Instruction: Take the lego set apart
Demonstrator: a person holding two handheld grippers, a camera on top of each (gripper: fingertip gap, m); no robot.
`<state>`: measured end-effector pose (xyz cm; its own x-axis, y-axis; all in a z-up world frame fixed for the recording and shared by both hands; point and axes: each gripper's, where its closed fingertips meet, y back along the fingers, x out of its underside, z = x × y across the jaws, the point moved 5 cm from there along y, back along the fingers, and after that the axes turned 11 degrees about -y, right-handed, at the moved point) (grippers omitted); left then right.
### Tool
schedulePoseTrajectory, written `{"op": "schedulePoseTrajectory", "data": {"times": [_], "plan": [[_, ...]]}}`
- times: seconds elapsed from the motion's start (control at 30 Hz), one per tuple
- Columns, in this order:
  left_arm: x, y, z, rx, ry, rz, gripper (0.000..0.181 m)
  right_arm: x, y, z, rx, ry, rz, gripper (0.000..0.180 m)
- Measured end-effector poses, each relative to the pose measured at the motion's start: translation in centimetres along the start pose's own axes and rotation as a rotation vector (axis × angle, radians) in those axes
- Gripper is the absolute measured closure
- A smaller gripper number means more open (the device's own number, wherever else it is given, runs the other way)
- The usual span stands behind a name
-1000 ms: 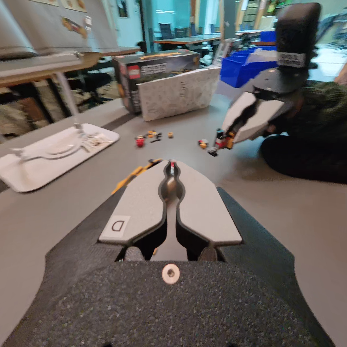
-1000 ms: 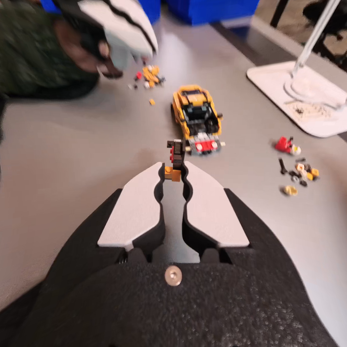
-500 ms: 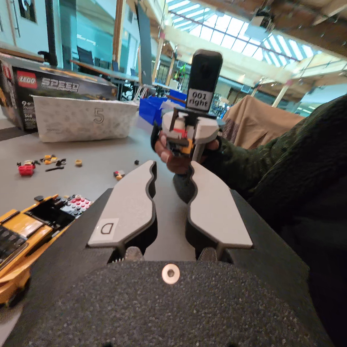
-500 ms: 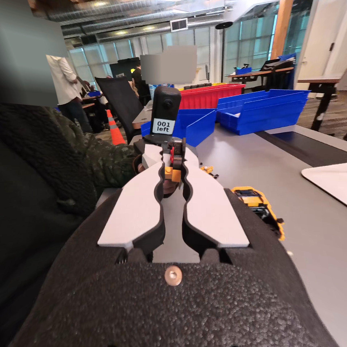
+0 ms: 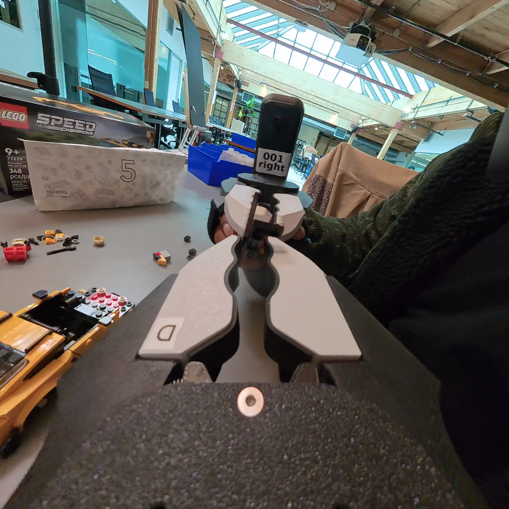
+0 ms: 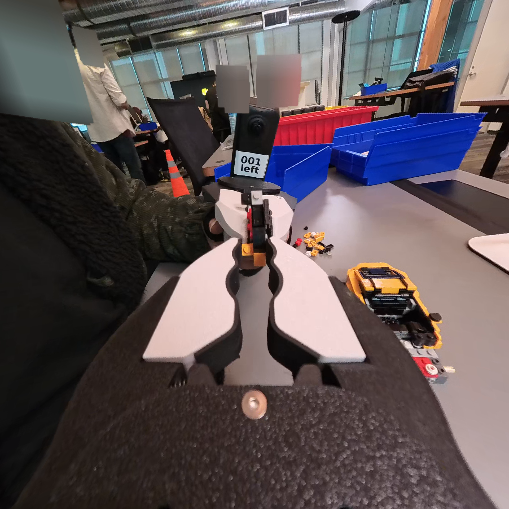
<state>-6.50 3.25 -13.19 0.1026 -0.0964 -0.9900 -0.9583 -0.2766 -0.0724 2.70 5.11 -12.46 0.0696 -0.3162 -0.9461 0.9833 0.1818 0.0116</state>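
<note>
Grey tabletop (image 5: 115,220) ran under both grippers, in an open office with blue bins (image 6: 399,148) and a red bin (image 6: 316,124) behind. At the very tips, the right gripper (image 6: 253,252) pinched a small lego sub-assembly (image 6: 254,237) by its orange lower bricks, its black and red upper part standing up past the fingertips. The left gripper (image 5: 253,249) faced it nose to nose, its fingers drawn in around the dark end of the same piece (image 5: 254,242) (whether they truly clamped it or only touched could not be told, as a narrow gap showed on one side). Both grippers were held up off the table, each in a hand wearing a dark green sleeve (image 5: 399,220).

Outward from there, the yellow lego car (image 6: 385,300), partly stripped with its black interior and a red and grey rear plate exposed, lay on the table to the right of the right gripper and to the left of the left one (image 5: 41,330). Loose bricks (image 6: 315,242) lay scattered beyond it, and another scatter with a red piece (image 5: 15,252) sat farther off. A white paper bag (image 5: 104,176) leaned against the dark set box (image 5: 68,121) at the table's far side, and a white base plate's edge (image 6: 493,253) showed at the right.
</note>
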Motion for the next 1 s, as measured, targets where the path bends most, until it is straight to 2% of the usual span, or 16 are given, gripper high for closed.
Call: {"op": "schedulePoseTrajectory", "data": {"times": [0.47,1.0], "plan": [[0.7,0.4,0.6,-0.013,0.002,0.057,0.168,0.0,0.9,-0.6,0.033,-0.012,0.021,0.164],[1.9,-0.3,-0.3,0.054,-0.016,0.151,0.167,1.7,0.7,-0.3,0.009,0.015,0.157,0.170]]}}
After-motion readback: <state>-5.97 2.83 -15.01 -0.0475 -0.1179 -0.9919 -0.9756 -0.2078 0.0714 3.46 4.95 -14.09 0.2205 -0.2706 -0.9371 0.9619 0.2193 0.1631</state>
